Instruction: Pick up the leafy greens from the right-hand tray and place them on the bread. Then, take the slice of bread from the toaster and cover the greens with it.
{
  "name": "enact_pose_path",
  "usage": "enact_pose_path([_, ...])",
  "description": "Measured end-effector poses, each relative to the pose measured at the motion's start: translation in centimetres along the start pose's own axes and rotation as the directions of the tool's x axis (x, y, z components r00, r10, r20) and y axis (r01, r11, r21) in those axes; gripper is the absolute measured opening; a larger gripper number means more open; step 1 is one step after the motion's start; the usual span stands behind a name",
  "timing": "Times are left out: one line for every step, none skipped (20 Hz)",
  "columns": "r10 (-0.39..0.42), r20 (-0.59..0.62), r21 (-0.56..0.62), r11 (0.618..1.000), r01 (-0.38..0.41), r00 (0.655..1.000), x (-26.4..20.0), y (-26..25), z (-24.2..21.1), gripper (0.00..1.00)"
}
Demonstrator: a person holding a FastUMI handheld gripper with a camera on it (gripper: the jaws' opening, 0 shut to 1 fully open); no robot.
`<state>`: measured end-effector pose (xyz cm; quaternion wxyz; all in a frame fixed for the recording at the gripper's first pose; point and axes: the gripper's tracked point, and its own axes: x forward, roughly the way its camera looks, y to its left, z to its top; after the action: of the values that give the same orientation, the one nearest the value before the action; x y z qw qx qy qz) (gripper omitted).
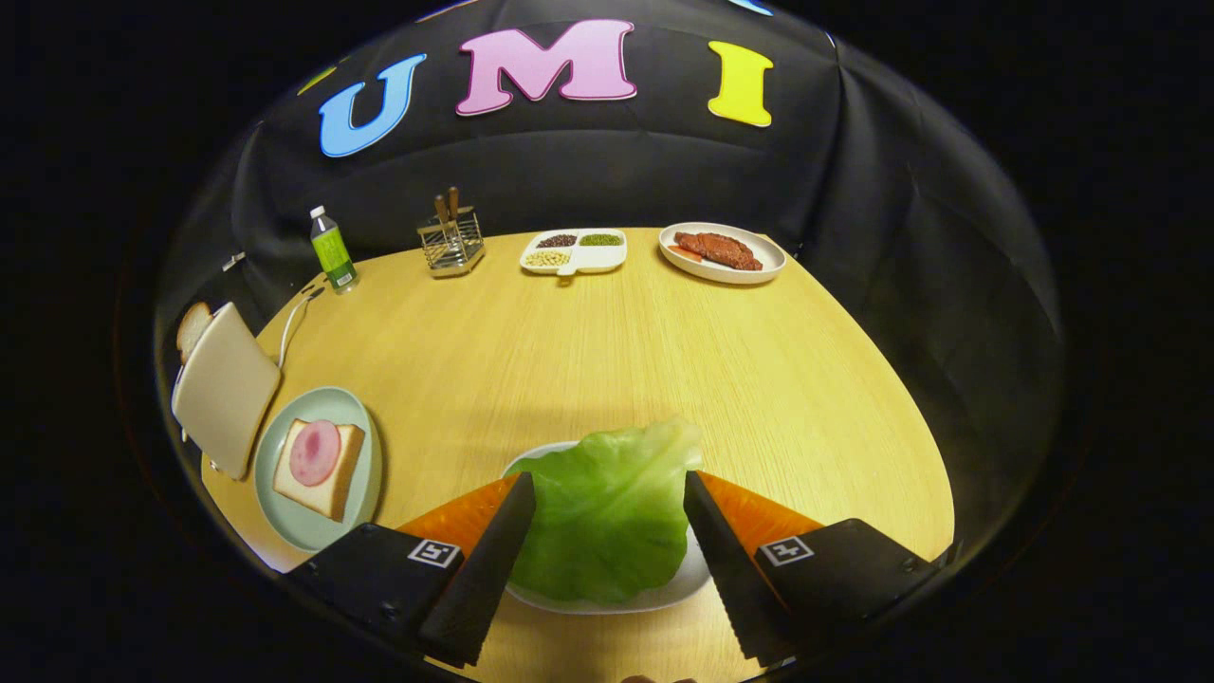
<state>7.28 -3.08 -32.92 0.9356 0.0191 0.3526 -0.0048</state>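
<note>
Between the claw [607,484] fingers sits the leafy greens [607,512], gripped.

Two-finger gripper [607,512] seen from its own camera. Long, wedge-shaped fingers [488,560], tapering toward the tips, with a ribbed, saw-toothed inner edge plain on the right one. Behind each, a sloped orange panel with a textured face. Further back, two boxy black blocks with rounded corners, each bearing a small square black-and-white marker on a white patch. Small round screw heads on the blocks.
</note>
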Motion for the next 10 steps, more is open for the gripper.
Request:
enact_pose_path([0.001,-0.009,-0.001,1.0,-0.001,1.0,0.4,0.0,-0.5,0.98])
enact_pose_path([0.003,-0.013,-0.008,1.0,-0.003,1.0,0.7,0.0,-0.9,0.98])
enact_pose_path([0.001,-0.014,-0.02,1.0,-0.002,1.0,1.0,-0.1,-1.2,0.98])
enact_pose_path([0.004,-0.018,-0.026,1.0,-0.004,1.0,1.3,-0.1,-1.5,0.98])
enact_pose_path([0.009,-0.023,-0.026,1.0,-0.01,1.0,1.5,-0.1,-1.8,0.98])
enact_pose_path([0.011,-0.034,-0.028,1.0,-0.012,0.999,1.7,-0.2,-2.2,0.98])
enact_pose_path([0.019,-0.062,-0.026,0.999,-0.021,0.998,1.6,-0.2,-2.8,0.98])
enact_pose_path([0.018,-0.041,-0.02,1.0,-0.019,0.999,1.6,-0.1,-2.2,0.98])
enact_pose_path([0.02,-0.062,-0.023,1.0,-0.021,0.998,1.8,-0.1,-2.7,0.98])
enact_pose_path([0.018,-0.051,-0.021,1.0,-0.019,0.999,1.9,0.0,-2.6,0.98])
